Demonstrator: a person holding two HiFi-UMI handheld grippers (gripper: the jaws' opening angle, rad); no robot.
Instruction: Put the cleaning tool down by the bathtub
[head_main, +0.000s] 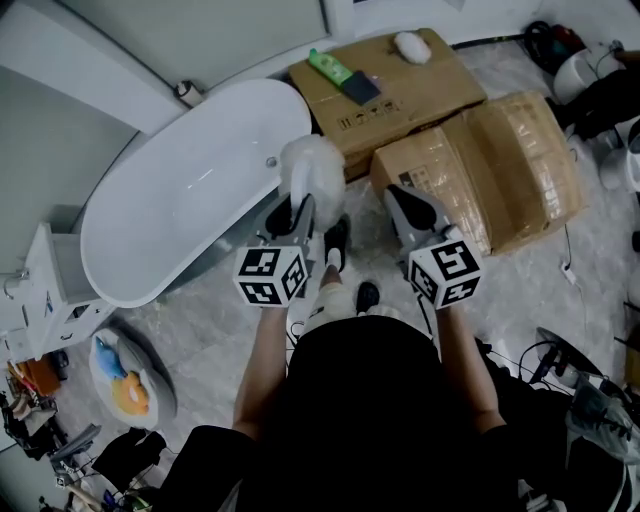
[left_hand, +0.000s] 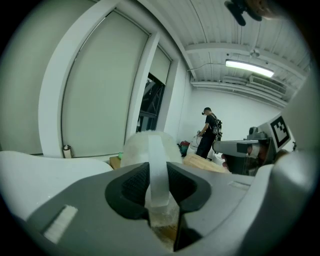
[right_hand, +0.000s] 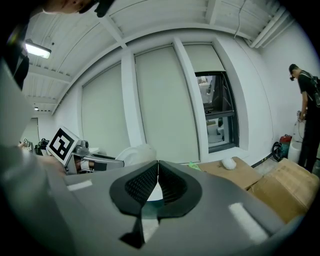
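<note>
Risk ahead: dropping into the glossy, oval white bathtub (head_main: 190, 190) if released above it, or catching on the boxy brown cardboard cartons (head_main: 480, 165). Fluffy, rounded white cleaning tool (head_main: 313, 165) aloft near the tub's end, flat translucent handle (left_hand: 156, 175) clamped by the left gripper (head_main: 292, 212). Alongside, right gripper (head_main: 415, 212) closed, empty.

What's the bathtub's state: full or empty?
Empty: the bathtub is bare white inside in the head view, no water or objects visible.
</note>
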